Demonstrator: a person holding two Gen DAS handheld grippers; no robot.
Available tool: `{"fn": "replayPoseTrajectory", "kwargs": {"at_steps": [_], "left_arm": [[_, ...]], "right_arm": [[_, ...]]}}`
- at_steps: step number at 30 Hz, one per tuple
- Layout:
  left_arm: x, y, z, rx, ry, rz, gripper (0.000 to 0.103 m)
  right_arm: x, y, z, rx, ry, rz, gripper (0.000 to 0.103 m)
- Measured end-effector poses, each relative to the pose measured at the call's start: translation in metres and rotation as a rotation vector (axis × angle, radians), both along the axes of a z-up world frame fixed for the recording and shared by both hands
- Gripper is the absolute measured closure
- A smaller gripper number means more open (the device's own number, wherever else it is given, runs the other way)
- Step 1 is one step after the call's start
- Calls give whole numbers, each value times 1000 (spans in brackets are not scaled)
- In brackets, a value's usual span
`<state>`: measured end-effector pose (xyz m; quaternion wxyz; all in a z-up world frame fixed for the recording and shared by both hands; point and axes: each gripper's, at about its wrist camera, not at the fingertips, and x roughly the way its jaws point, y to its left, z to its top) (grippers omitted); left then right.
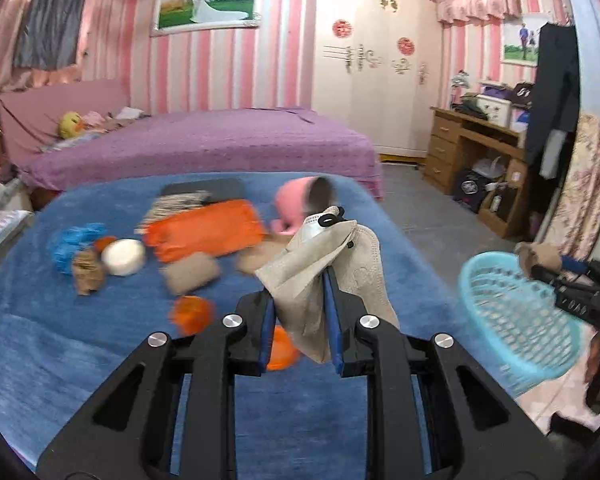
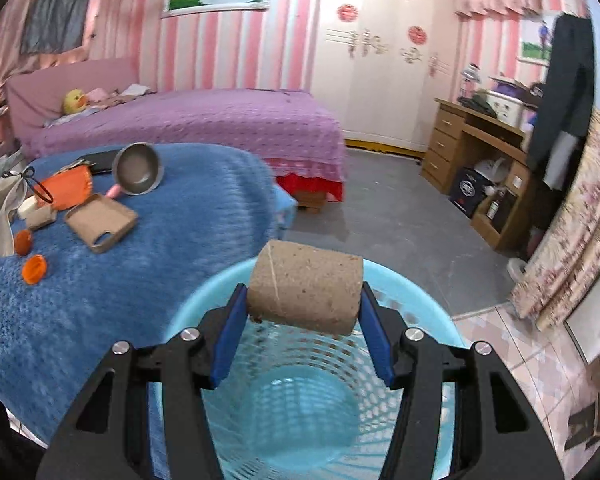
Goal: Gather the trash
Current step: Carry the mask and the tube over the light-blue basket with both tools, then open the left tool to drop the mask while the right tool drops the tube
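Cardboard, brown: toilet-roll core clamped crosswise between blue pads of right gripper, jaws closed to roughly the core's length, ends pressed against the pads. Hanging directly above the open mouth of turquoise mesh wastebasket; basket bottom visible below, looks empty. Release here likely lands inside.

Beige used face mask pinched in left gripper, jaws nearly closed on the fabric, black ear loop dangling at 12 o'clock. Basket at 3 o'clock of this gripper, well apart, off the blue blanket edge.

Left on blanket: orange bottle caps just beside the left gripper at 9 o'clock, white roll, crumpled brown paper, blue plastic wad at 10 o'clock, tan phone case, orange pouch, pink-handled metal pan further out at 12.

Risks: mask gripped by a fold only, loose drape could slip out mid-carry or snag on basket rim. Core could bounce off rim if dropped off-centre. Both grippers converging on one basket mouth, possible collision. Motion blur, exact gaps unclear.
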<state>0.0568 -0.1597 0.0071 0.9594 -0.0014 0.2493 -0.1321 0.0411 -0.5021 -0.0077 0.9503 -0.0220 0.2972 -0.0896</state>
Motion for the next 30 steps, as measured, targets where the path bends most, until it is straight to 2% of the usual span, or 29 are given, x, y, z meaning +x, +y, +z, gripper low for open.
{"fn": "replayPoseTrajectory", "kwargs": {"at_steps": [12,21,22,24,25,26,30], "left_arm": [[-5,-125,-17,-1,38,-217,82],[12,-194,-33,11,106,-305,82],[15,-200,-36,19,116,-314,80],[20,-204,-41,31,135,-313,60],[21,-205,-44,39,135,-297,39],[23,-205,-45,45,132,-287,28],[33,-193,-47,81,134,-248,18]], "right_arm": [[-29,-83,-12,57,3,-156,49],[-24,-94,-22,75,15,-168,49],[-25,-96,-23,81,12,-172,49],[-28,-99,-23,90,7,-177,49],[-27,-100,-24,93,5,-178,49],[-28,-100,-24,94,5,-178,49],[-25,-93,-24,84,5,-167,49]]}}
